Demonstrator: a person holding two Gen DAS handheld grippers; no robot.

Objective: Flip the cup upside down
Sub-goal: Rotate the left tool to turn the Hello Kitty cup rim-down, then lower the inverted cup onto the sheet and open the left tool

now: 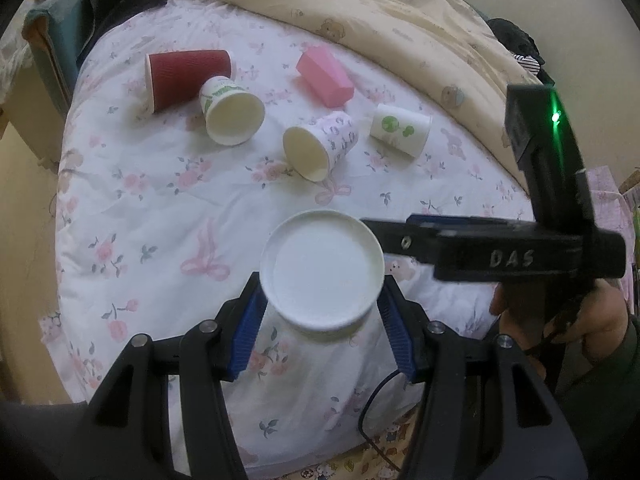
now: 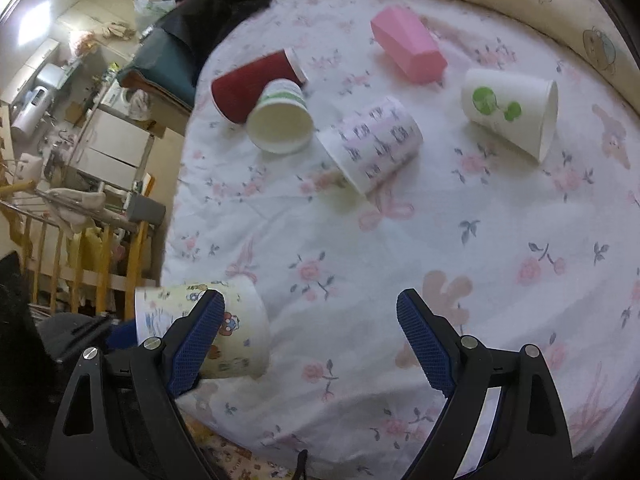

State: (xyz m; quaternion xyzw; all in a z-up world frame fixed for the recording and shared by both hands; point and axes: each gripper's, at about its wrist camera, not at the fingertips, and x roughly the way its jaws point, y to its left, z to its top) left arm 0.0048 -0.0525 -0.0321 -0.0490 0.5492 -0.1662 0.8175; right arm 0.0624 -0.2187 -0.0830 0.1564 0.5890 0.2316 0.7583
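My left gripper [image 1: 322, 304] is shut on a paper cup [image 1: 322, 270]; its white round bottom faces the left wrist camera, so it is held bottom-up over the floral sheet [image 1: 160, 216]. The same cup [image 2: 240, 320], with cartoon prints on cream, shows at the lower left of the right wrist view, partly behind my right finger. My right gripper [image 2: 310, 320] is open and empty above the sheet [image 2: 480, 240]. It shows from the side in the left wrist view [image 1: 480, 248], just right of the held cup.
Several cups lie on their sides farther back: a red one [image 1: 188, 78], a white-green one [image 1: 232, 110], a purple-print one [image 1: 320, 146], a green-dot one [image 1: 400, 130] and a pink one [image 1: 326, 76]. A beige duvet [image 1: 380, 12] lies behind. The bed edge and furniture [image 2: 100, 140] are left.
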